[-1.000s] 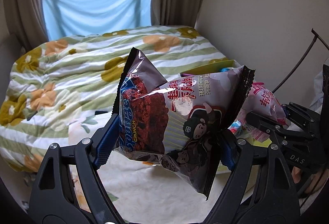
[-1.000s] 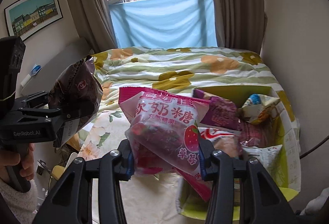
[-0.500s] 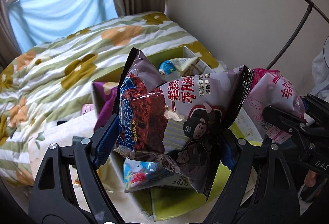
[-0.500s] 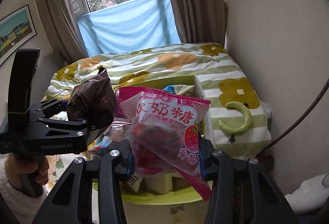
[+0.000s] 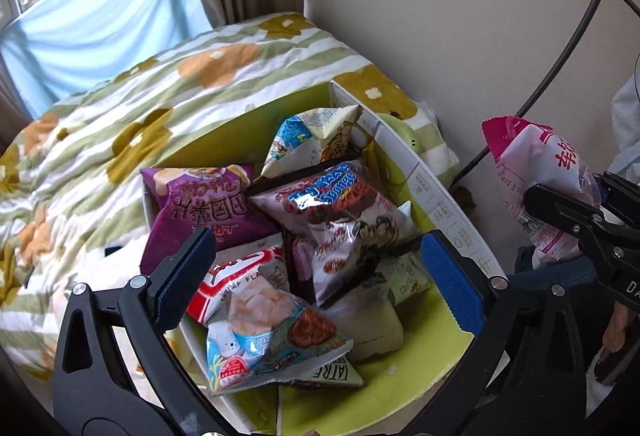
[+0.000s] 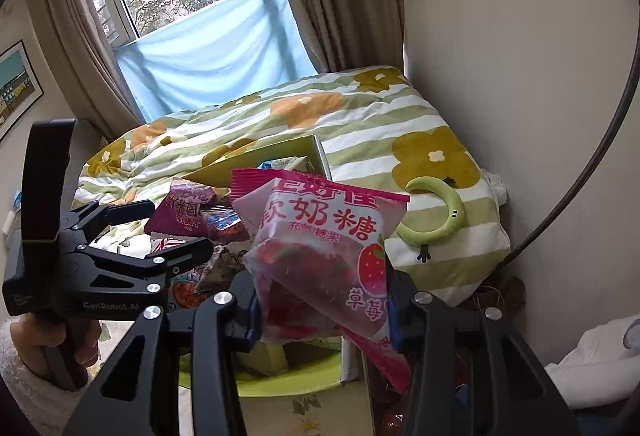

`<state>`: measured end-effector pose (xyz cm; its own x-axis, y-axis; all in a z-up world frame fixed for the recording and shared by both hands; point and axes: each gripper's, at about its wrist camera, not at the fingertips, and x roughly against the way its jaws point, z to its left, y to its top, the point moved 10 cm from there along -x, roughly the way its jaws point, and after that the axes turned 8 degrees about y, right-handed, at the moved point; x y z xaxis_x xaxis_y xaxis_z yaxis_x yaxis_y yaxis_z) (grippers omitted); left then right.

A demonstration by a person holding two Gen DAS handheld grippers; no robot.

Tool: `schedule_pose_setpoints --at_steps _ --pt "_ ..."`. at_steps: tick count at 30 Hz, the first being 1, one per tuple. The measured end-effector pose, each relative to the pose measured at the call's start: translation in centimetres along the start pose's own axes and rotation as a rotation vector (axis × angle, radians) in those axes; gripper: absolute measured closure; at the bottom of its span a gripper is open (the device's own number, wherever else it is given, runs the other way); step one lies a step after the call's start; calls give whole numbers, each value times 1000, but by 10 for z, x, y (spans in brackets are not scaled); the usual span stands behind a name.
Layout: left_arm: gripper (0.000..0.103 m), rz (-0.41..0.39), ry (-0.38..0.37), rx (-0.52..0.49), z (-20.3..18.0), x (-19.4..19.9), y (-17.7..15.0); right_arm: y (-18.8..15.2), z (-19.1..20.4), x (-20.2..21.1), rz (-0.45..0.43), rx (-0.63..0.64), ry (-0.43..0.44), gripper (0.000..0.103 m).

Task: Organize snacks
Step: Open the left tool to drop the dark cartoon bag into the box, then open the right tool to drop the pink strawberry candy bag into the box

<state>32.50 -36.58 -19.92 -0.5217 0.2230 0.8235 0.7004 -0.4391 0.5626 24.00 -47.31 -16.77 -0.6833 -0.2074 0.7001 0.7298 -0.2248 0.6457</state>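
My left gripper (image 5: 316,276) is open and empty above a green-lined box (image 5: 436,196) full of snack bags. The brown Sponge Crunch bag (image 5: 340,212) lies on top of the pile, between a purple chip bag (image 5: 200,204) and a shrimp flavour bag (image 5: 244,276). My right gripper (image 6: 324,300) is shut on a pink strawberry candy bag (image 6: 320,252), held above the box's near right side (image 6: 280,380). That candy bag also shows in the left wrist view (image 5: 536,176). The left gripper shows in the right wrist view (image 6: 160,232).
The box sits on a bed with a green-striped flowered quilt (image 5: 120,108). A green crescent toy (image 6: 440,212) lies on the quilt right of the box. A wall stands close on the right, with a thin dark rod (image 5: 560,68). A curtained window is behind the bed.
My left gripper opened and let go of the Sponge Crunch bag, which dropped into the box. Both grippers moved right and over the box. The right gripper kept its candy bag.
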Motion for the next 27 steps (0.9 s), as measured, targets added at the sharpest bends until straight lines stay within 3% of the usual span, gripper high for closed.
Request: schedule_pose_setpoints --at_steps 9,16,18,20,21,22,27 --pt "1 -15 49 95 53 38 -37 1 34 -12 6 55 59 61" --pt "1 23 90 178 81 37 -70 -20 51 -39 73 115 64 59" --pt "2 32 87 196 85 35 -79 -24 50 -45 79 118 44 49" --pt "1 37 88 208 86 36 -86 -29 47 -48 76 119 30 15" --pt "2 40 92 213 87 36 -90 -31 47 -48 70 121 29 8" --pt "2 43 95 219 88 35 -94 -32 46 -46 60 122 36 4" --pt "2 49 86 247 86 36 -108 -43 50 -36 31 129 92 3"
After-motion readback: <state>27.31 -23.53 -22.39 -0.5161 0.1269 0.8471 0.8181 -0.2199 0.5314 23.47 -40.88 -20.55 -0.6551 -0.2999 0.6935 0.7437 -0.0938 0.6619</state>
